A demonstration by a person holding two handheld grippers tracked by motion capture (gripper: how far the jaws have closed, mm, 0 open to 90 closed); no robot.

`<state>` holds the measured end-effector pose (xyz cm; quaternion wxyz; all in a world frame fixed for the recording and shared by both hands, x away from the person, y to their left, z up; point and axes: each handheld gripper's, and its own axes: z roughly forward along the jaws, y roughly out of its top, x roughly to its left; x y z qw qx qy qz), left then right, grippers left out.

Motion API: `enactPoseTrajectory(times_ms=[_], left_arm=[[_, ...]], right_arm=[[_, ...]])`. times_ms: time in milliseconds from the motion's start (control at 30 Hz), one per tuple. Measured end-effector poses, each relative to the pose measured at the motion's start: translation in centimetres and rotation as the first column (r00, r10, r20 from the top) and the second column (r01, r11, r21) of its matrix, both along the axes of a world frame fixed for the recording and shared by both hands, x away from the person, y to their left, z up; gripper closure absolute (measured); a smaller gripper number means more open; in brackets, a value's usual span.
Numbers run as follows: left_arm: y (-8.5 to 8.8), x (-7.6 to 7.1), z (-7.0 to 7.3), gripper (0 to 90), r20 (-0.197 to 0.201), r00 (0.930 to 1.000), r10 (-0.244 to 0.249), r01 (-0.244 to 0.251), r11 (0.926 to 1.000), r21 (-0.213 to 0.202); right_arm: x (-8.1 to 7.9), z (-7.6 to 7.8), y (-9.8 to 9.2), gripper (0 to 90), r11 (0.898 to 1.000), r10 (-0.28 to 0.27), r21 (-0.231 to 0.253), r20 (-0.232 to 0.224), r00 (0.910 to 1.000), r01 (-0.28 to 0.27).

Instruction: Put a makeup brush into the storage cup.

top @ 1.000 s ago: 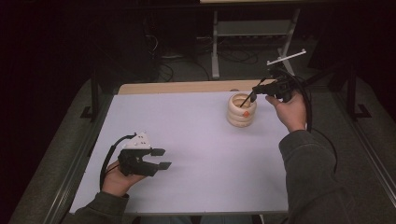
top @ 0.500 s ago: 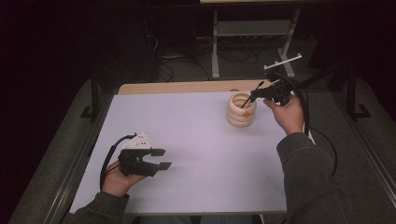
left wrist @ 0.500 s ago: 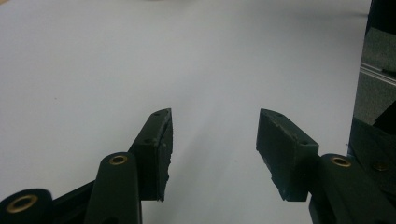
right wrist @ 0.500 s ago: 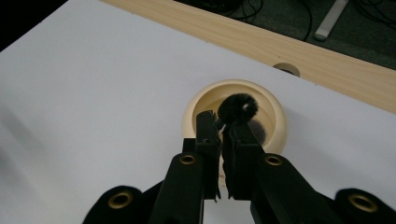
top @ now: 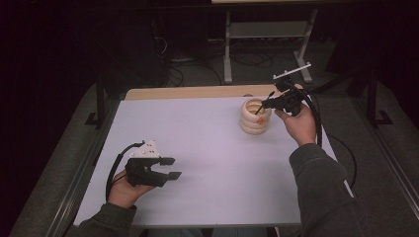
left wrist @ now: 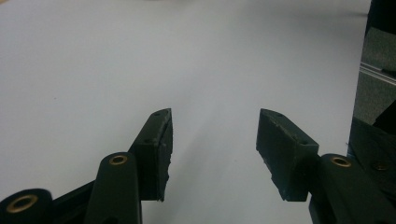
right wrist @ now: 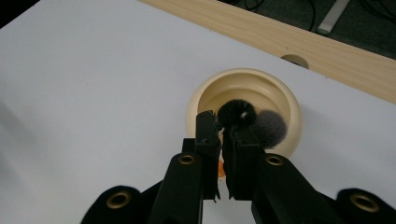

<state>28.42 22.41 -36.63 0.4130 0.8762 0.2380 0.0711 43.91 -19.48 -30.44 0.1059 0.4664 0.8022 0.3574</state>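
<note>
Placing step: right gripper clenched on a black fuzzy ball over the cream cup at upper right of the high view; next, release; left gripper released, idle lower left.

Ribbed cup stands on bench, far right part. Right gripper over cup's mouth, brush at its tip. Left gripper near left, well apart.
</note>
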Motion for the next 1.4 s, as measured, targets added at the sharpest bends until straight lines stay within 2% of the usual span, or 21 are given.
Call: enactPoseTrajectory(times_ms=[167,267,500,1000,1400], left_arm=[[0.1,0.1,0.0,45.3,0.002,1.0000,-0.003,0.003,1.0000,0.006],[0.1,0.0,0.0,45.2,0.002,1.0000,0.000,0.000,1.0000,0.003],[0.2,0.1,-0.1,43.8,-0.001,1.0000,0.008,-0.008,0.9999,0.007],[0.4,0.3,-0.2,41.4,-0.003,0.9994,0.036,-0.036,0.9993,0.005],[0.7,0.5,-0.3,39.2,-0.008,0.9983,0.059,-0.059,0.9983,0.000]], right_arm=[[-0.4,0.0,0.1,73.1,1.000,0.002,-0.016,0.014,0.9999,-0.001],[-0.6,0.1,0.0,70.6,1.000,0.001,-0.014,0.023,0.9997,0.000],[-1.6,0.0,-1.2,59.7,0.999,-0.009,0.040,0.030,0.9995,0.008],[-3.7,-1.6,-2.9,48.3,0.992,-0.014,0.122,0.047,0.9988,0.008],[-4.7,-3.4,-3.2,42.3,0.990,-0.009,0.142,0.039,0.9992,0.003]])
